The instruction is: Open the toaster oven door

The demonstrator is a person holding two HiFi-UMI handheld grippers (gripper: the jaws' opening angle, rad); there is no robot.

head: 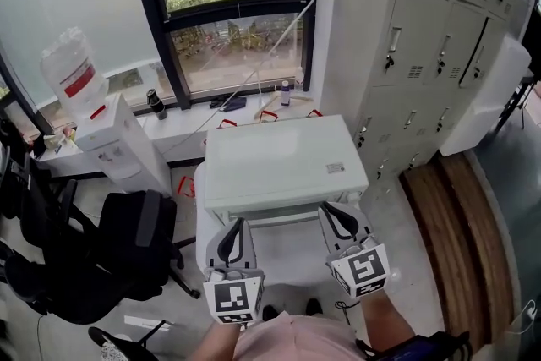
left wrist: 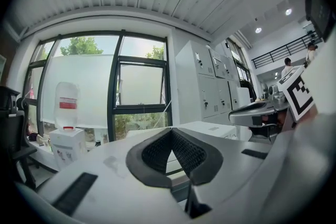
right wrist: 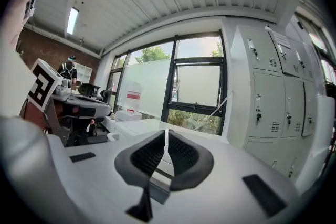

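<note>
The white toaster oven (head: 283, 161) is a box seen from above in the head view, with its front edge facing me and its door hidden below that edge. My left gripper (head: 236, 226) sits just before its front left corner, jaws shut on nothing. My right gripper (head: 328, 210) is at the front right corner, also shut and empty. In the left gripper view the closed pads (left wrist: 170, 134) point over the oven's white top (left wrist: 207, 127). The right gripper view shows its pads (right wrist: 165, 135) together, with the oven's top (right wrist: 139, 126) beyond them.
A water dispenser (head: 106, 135) with a bottle stands at the left, and a black office chair (head: 127, 254) is beside it. Grey lockers (head: 423, 38) fill the right. A window (head: 237, 42) lies behind the oven. A wooden floor strip (head: 461, 241) runs at the right.
</note>
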